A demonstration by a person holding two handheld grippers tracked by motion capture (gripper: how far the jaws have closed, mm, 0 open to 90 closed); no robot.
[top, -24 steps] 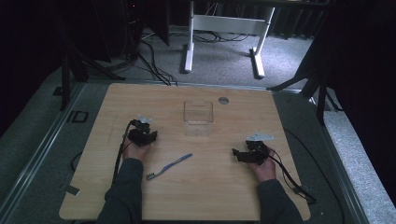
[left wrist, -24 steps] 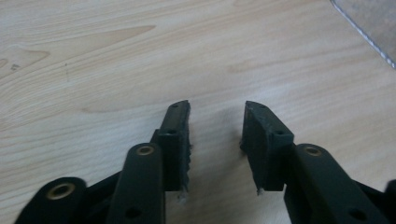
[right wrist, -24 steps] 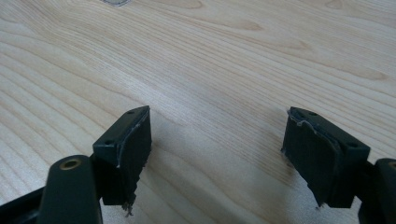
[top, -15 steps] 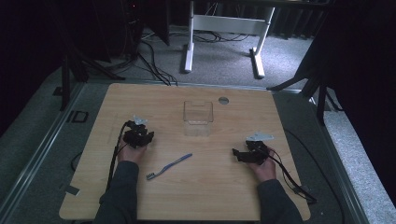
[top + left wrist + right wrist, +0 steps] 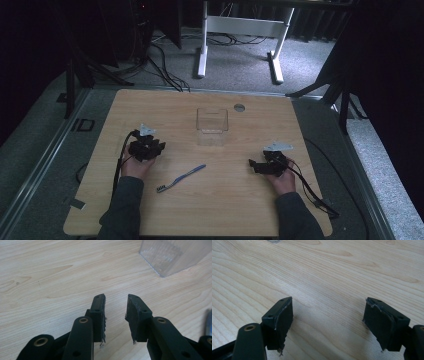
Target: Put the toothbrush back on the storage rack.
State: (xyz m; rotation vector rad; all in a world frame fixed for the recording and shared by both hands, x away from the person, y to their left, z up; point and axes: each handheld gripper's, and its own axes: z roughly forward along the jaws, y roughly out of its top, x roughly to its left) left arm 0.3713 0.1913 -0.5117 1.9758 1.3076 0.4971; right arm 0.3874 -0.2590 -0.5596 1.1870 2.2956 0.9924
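A blue toothbrush (image 5: 181, 177) lies flat on the wooden table (image 5: 210, 210), between the two hands. A clear plastic box (image 5: 212, 125) stands upright beyond it at mid-table. My left gripper (image 5: 160, 148) rests left of the toothbrush and points right. Its jaws stand a little apart with nothing between them (image 5: 116, 298), and the box (image 5: 170, 255) shows ahead to the right. My right gripper (image 5: 252, 165) sits right of the toothbrush and points left, jaws wide open over bare wood (image 5: 328, 301).
A round metal grommet (image 5: 239, 107) is set in the table behind the box. Cables trail from both grippers toward the near table edge. White desk legs (image 5: 202, 45) and dark stands rise from the floor beyond the table.
The left gripper has edged slightly to the left. The right gripper, toothbrush and box have kept still.
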